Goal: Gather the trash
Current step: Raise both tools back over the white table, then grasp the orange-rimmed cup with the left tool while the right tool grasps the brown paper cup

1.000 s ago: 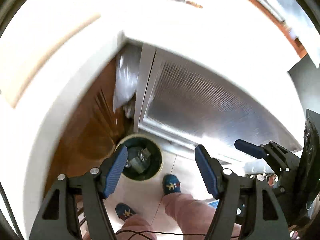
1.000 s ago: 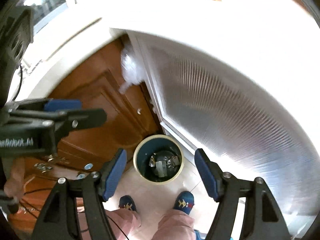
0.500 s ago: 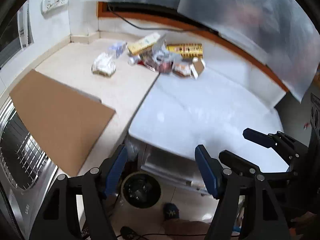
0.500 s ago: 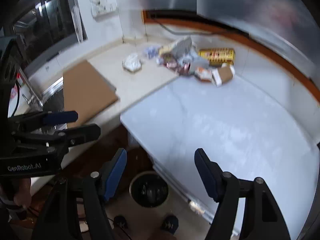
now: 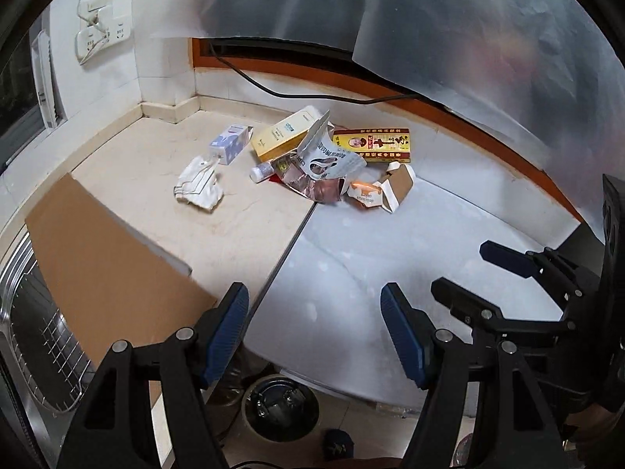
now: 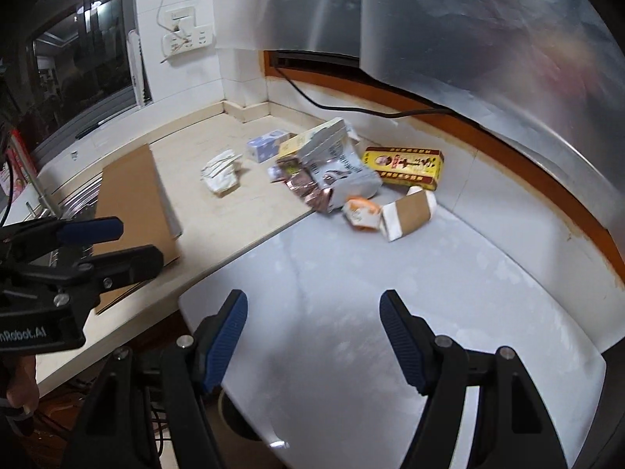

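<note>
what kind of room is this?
Probably a home kitchen: a stone countertop meeting tiled walls, a metal sink with a wire rack at the left, a wall socket, and a bin on the floor below the counter.

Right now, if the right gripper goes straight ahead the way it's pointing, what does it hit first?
Probably the bare white countertop; the open right gripper points down at it. The nearest trash beyond is the torn cardboard box, though depth is unclear.
</note>
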### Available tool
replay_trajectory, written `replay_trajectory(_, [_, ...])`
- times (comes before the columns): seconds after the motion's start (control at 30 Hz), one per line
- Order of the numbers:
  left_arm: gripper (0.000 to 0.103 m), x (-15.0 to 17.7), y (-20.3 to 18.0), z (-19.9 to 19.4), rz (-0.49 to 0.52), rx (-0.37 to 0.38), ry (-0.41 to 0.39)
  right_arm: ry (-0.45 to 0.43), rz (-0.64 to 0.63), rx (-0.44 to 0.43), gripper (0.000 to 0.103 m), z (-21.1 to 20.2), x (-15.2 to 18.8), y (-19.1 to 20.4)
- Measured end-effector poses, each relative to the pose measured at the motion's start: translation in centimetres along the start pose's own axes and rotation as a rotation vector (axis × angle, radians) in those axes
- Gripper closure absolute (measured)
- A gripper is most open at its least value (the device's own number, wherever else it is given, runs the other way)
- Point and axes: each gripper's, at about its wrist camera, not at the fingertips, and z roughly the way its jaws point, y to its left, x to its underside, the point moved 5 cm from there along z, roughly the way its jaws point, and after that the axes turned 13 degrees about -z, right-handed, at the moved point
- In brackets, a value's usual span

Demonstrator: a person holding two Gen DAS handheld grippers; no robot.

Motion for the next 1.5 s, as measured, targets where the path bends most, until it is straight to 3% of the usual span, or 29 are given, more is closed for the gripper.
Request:
replay_trajectory(0.3, [0.035, -1.7, -1.4, 4.3, -0.030, -0.002, 0.043, 0.017, 0.029, -0.027, 0.032, 3.1, -0.3, -4.1])
replay_trajectory(0.63, [0.035, -5.5, -3.2, 9.2, -0.085, 0.080, 0.076, 0.037, 0.164, -0.042, 0.032, 6.4, -0.6, -9.8])
replay_trajectory(0.77, [0.053, -6.4, -4.4, 11.5, -0.076, 0.106, 0.093, 0.043, 0.259, -0.049, 0.032, 8.5, -1.2, -12.5])
replay_trajectory(0.97, [0.062, -7.0, -5.4, 15.0, -0.093, 0.125, 0.133, 0.059, 0.399, -0.032, 0.032, 12.4, -1.9, -15.7])
replay_trajectory(1.23, [0.064, -7.4, -5.4, 17.3, -0.144, 0.128, 0.157, 0.091, 0.535, -0.047, 0.032, 17.9, -2.5, -17.2])
replay_trajectory(1.43, [0.064, -7.2, -5.4, 18.4, -0.173, 0.140, 0.181, 0.121, 0.574, -0.067, 0.033, 19.9, -2.3, -17.1])
replay_trajectory(1.5, [0.064, -7.1, -5.4, 18.7, -0.179, 0.145, 0.189, 0.110, 0.573, -0.082, 0.042, 19.9, -2.3, -17.0])
